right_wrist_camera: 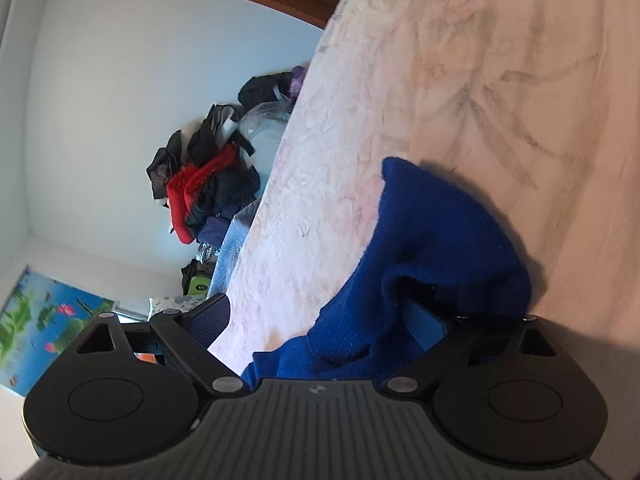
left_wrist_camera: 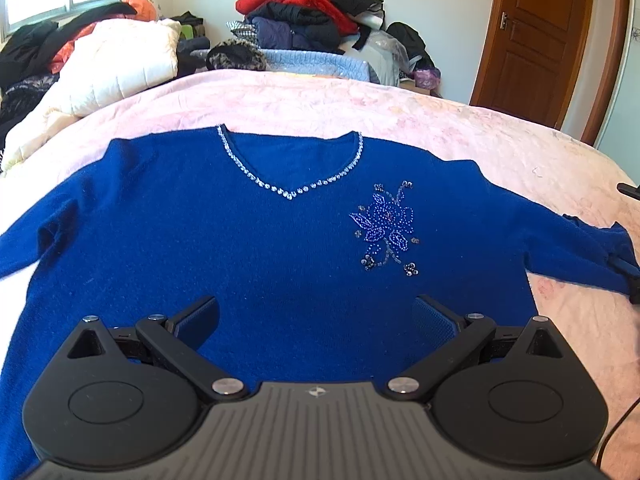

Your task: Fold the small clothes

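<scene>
A blue V-neck sweater [left_wrist_camera: 248,248] with a beaded neckline and a beaded flower lies flat, front up, on the pink bedspread [left_wrist_camera: 360,104]. My left gripper [left_wrist_camera: 316,320] is open and empty, held over the sweater's lower body. My right gripper [right_wrist_camera: 320,320] is open, turned on its side at the end of the sweater's right sleeve [right_wrist_camera: 432,248]. The sleeve cuff drapes over its right finger, and the jaws stand wide apart. The right gripper's tip also shows in the left wrist view [left_wrist_camera: 634,276] at that sleeve end.
A white quilt [left_wrist_camera: 120,64] and dark clothes lie at the bed's far left. A tall pile of red and dark clothes [left_wrist_camera: 308,16] stands behind the bed. A brown door [left_wrist_camera: 536,40] is at the far right.
</scene>
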A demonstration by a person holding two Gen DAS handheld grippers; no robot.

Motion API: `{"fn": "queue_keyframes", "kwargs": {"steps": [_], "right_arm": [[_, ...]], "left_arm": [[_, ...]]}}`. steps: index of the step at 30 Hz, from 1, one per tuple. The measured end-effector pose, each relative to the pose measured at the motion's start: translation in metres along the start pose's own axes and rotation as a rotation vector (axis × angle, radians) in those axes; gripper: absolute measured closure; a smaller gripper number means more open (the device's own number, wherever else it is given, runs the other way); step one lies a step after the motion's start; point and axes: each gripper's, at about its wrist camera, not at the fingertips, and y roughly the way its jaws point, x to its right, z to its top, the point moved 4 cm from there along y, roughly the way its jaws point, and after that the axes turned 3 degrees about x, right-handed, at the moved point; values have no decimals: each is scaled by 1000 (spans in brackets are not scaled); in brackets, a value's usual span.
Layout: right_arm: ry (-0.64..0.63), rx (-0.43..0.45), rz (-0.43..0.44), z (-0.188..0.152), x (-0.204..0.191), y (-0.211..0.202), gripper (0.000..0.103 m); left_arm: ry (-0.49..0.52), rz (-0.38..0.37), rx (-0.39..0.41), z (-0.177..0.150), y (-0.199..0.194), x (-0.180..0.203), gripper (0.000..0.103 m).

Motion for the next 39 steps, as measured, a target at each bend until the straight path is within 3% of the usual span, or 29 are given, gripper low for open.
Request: {"fn": "queue_keyframes", "kwargs": {"steps": [2, 5, 7, 11, 12, 13, 14, 16, 20, 24, 29, 31, 33, 37, 39], "right_arm": [[-3, -17, 19, -2, -4, 4, 16], [-26, -24, 14, -4, -8, 12, 35], [-43, -20, -8, -6, -8, 17, 58], [-28, -40, -29, -8, 0, 28, 64], [-33, -38, -28, -9, 0, 30, 71], [-36, -39, -24, -9, -1, 31, 88], [-32, -47, -9, -11, -2, 34, 92], [-14, -40, 29, -11, -5, 33, 92], [-5, -68, 162, -19, -27, 27, 92], [130, -206, 337, -43, -41, 26, 92], [136, -331, 405, -80, -55, 25, 92], [102, -358, 393, -90, -56, 22, 92], [74, -379, 376, -98, -55, 19, 92], [71, -385, 367, -102, -51, 12, 92], [68, -384, 362, -101, -52, 12, 90]], "left_arm": [[-1, -5, 0, 1, 1, 2, 0], [4, -8, 17, 5, 0, 6, 0], [0, -16, 23, 7, 0, 9, 0], [-18, -40, 12, 10, 4, 13, 0], [-32, -55, 4, 11, 5, 14, 0], [-53, -80, -6, 13, 8, 14, 0], [-82, -115, -16, 17, 10, 14, 0], [-160, -196, -21, 30, 14, 15, 0], [-386, -444, -29, 57, 27, 17, 0], [-680, -731, -123, 68, 58, 35, 0], [-896, -842, -230, 70, 89, 61, 0], [-913, -879, -281, 66, 96, 70, 9], [-887, -907, -334, 62, 102, 81, 37], [-899, -877, -405, 51, 113, 81, 51], [-897, -871, -428, 47, 117, 81, 72]]}}
